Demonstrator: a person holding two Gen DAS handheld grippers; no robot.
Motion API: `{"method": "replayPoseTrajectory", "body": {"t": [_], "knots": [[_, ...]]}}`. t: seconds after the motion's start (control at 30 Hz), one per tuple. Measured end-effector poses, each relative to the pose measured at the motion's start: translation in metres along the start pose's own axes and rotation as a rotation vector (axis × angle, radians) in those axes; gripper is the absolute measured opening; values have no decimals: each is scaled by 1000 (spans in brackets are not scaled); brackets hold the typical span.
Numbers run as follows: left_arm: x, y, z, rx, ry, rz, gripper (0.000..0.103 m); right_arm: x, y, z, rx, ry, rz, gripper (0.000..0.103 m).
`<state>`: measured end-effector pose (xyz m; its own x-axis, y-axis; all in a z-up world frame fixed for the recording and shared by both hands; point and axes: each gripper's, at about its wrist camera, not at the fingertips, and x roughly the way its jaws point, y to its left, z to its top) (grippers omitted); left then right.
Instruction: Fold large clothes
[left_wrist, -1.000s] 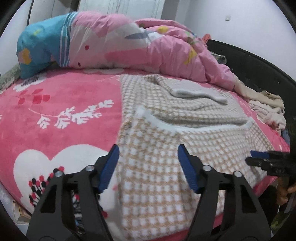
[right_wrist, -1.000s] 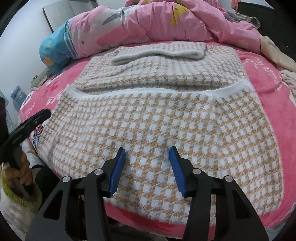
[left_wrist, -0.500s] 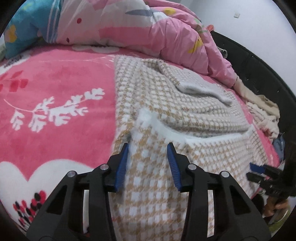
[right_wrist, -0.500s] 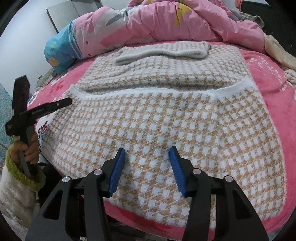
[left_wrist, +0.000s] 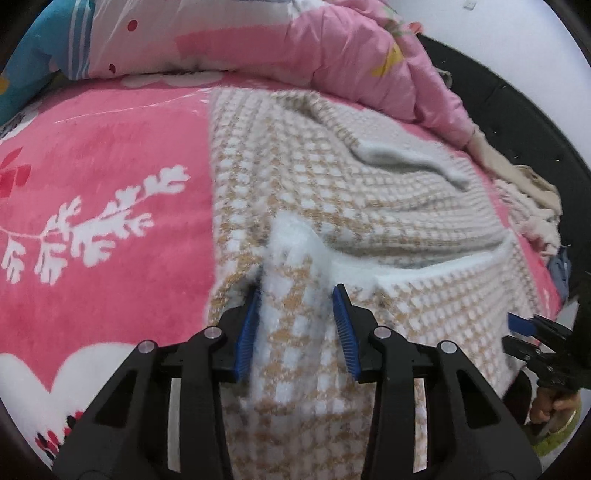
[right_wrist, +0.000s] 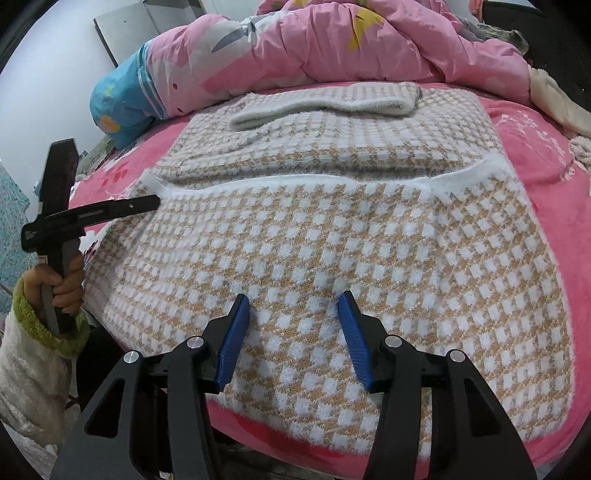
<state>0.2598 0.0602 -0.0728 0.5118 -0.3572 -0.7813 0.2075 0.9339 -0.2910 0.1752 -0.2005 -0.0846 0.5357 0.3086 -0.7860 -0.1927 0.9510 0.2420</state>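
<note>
Garment: a large fuzzy checked sweater (right_wrist: 351, 236), tan and white, lies spread on the bed, its near part folded up over the rest so that a white ribbed hem (right_wrist: 295, 184) runs across the middle.
Collar end: a pale folded band (right_wrist: 325, 101) lies across the far end of the sweater, just short of the quilt.
Left gripper (left_wrist: 297, 301): its jaws stand apart, one to each side of a raised white corner of the hem (left_wrist: 295, 236); the blue pads (left_wrist: 247, 332) are close against the cloth but I cannot see them pinching it.
Left gripper from the other side: in the right wrist view it shows at the sweater's left corner (right_wrist: 151, 203), held by a hand (right_wrist: 66, 284) in a green-cuffed white sleeve.
Right gripper (right_wrist: 293, 306): jaws wide apart, holding nothing, low over the near middle of the sweater; whether the pads (right_wrist: 232, 339) touch the knit I cannot tell.
Right gripper from the other side: small and dark at the right edge of the left wrist view (left_wrist: 532, 332), off the sweater's far corner.
Bed: a pink plush blanket (left_wrist: 103, 177) with white leaf and heart prints lies under the sweater.
Quilt: a bunched pink quilt (right_wrist: 332, 48) with a blue end is heaped along the far side of the bed.
Other clothes: cream and pale garments (left_wrist: 532, 199) are piled at the bed's right edge, against a dark frame (left_wrist: 517, 110).
</note>
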Motion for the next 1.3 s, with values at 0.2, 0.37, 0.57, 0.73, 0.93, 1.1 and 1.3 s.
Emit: {"method": "replayPoseTrajectory", "body": {"t": [0.2,0.37,0.57,0.73,0.93,1.1,1.3], "knots": [[-25,-19,-10,31,-28,-119,33,2,-1,1,4,1,3,49],[-2,-33,-16,75,66,134,35,2,-2,2,8,4,5,50],[1,-62,-26,174,25,312,35,-26,-21,-2,39,-21,-7,51],[1,-71,-31,207,-8,386,34,-69,-76,5,146,-114,-36,61],[0,-70,-31,200,-19,394,34,-59,-127,32,244,-108,-27,61],[0,-70,-32,197,-21,394,34,-35,-149,49,257,-79,24,61],[0,-70,-31,192,-19,391,34,-30,-148,35,259,-12,79,61]]}}
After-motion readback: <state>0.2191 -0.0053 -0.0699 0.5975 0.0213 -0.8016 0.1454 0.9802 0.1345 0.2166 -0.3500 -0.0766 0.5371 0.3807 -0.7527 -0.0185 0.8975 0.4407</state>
